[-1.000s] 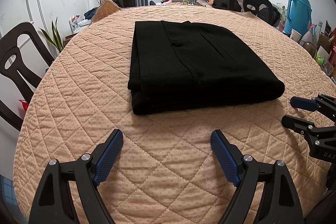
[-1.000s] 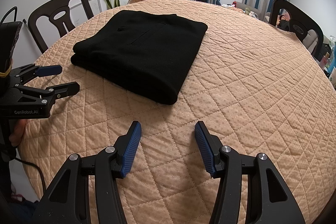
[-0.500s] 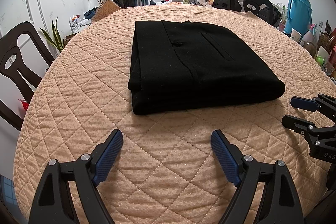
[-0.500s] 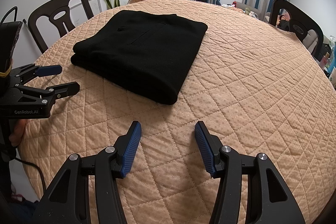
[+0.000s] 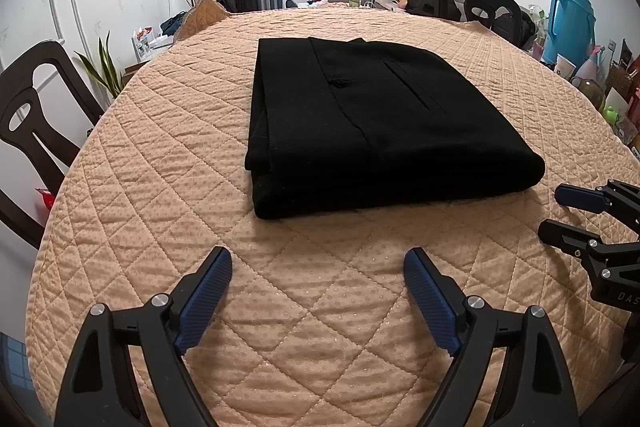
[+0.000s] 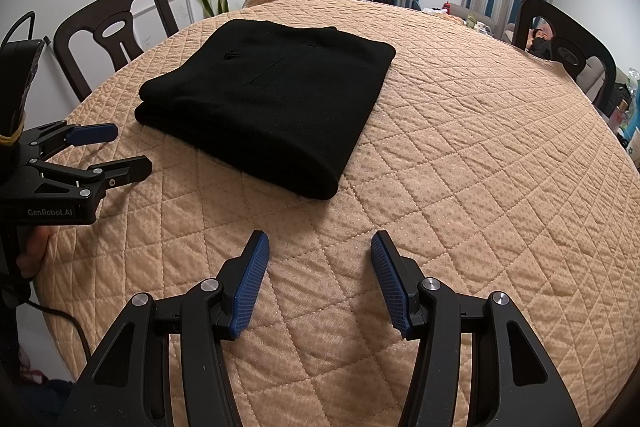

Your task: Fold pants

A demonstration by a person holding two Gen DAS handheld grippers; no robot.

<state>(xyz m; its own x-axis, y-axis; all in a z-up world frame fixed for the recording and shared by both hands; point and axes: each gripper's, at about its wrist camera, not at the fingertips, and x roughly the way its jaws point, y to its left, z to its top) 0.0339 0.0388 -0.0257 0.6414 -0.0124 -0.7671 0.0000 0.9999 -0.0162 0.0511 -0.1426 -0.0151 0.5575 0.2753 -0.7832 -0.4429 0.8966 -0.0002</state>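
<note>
Pants (image 5: 372, 123): black, folded into a thick rectangle, flat on the quilted desk (image 5: 160, 155), toward its left edge. Left hand-held gripper (image 5: 318, 293) spread wide, empty, low above the quilt at the near edge, apart from the cloth. Right hand-held gripper (image 6: 318, 277) likewise spread and empty, beside the bundle's near right corner. Folding apparently finished; final step probably only a check. Next move, if any: perhaps to straighten the layered left edges, otherwise to draw both away.
</note>
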